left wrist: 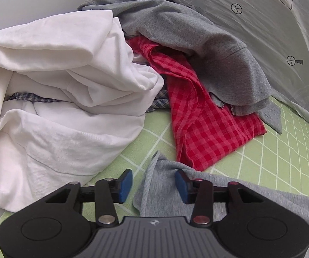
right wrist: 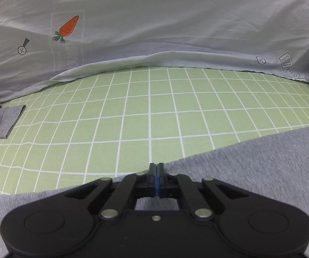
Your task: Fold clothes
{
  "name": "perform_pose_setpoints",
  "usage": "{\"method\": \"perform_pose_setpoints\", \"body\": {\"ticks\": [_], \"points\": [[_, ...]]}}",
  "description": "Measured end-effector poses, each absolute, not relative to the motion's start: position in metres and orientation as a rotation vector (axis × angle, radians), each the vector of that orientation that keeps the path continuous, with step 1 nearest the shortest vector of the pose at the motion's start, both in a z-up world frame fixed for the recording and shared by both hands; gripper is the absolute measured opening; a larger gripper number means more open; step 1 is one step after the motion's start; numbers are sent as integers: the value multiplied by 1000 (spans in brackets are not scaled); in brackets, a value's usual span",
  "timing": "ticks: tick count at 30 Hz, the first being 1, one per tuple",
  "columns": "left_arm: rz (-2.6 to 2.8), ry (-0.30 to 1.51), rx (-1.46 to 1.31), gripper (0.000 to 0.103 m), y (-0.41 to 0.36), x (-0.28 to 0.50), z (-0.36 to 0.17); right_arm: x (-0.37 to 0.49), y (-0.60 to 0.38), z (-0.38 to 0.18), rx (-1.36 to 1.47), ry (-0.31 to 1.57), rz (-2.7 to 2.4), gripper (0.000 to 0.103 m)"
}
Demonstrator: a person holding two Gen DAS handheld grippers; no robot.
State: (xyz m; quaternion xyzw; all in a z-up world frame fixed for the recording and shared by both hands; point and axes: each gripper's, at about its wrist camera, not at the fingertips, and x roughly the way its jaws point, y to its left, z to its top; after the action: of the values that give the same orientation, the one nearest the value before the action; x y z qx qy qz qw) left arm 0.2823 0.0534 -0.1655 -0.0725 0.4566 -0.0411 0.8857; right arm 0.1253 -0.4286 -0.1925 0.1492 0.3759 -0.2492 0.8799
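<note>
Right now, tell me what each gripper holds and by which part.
Right gripper is shut, seemingly on the grey garment at its edge. Left gripper holds nothing: open, the garment's corner between its pads.

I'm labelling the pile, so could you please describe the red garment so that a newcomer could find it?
On the green bed sheet lies a clothes heap. The red shirt spills from it between white cloth and grey top, the only red checked piece.

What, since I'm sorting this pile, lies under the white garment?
A blue plaid cloth peeks out beneath the white garment; the rest of it is covered by the folds.
</note>
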Motion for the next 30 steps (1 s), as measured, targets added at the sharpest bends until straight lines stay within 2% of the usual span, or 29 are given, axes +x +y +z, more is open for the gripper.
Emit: {"method": "perform_pose_setpoints", "body": {"ticks": [7, 15, 19, 22, 23, 25, 27, 29, 30], "points": [[-33, 891, -90, 2, 39, 297, -167, 142, -436, -196, 179, 783, -571, 0], [-23, 829, -86, 2, 27, 344, -163, 182, -485, -203, 155, 771, -676, 0], [-21, 857, -84, 3, 20, 353, -166, 186, -508, -197, 212, 766, -699, 0], [-8, 872, -113, 14, 26, 345, -162, 169, -504, -184, 226, 732, -690, 1], [-7, 876, -136, 27, 31, 340, -159, 160, -500, -179, 225, 723, -686, 2], [-3, 875, -177, 40, 41, 326, -153, 139, -491, -170, 223, 708, -682, 17], [-2, 865, -204, 46, 52, 305, -145, 114, -474, -162, 227, 697, -690, 47], [-1, 860, -225, 54, 63, 279, -136, 89, -456, -157, 233, 700, -684, 50], [-7, 861, -231, 56, 68, 264, -133, 74, -447, -155, 237, 705, -680, 61]]}}
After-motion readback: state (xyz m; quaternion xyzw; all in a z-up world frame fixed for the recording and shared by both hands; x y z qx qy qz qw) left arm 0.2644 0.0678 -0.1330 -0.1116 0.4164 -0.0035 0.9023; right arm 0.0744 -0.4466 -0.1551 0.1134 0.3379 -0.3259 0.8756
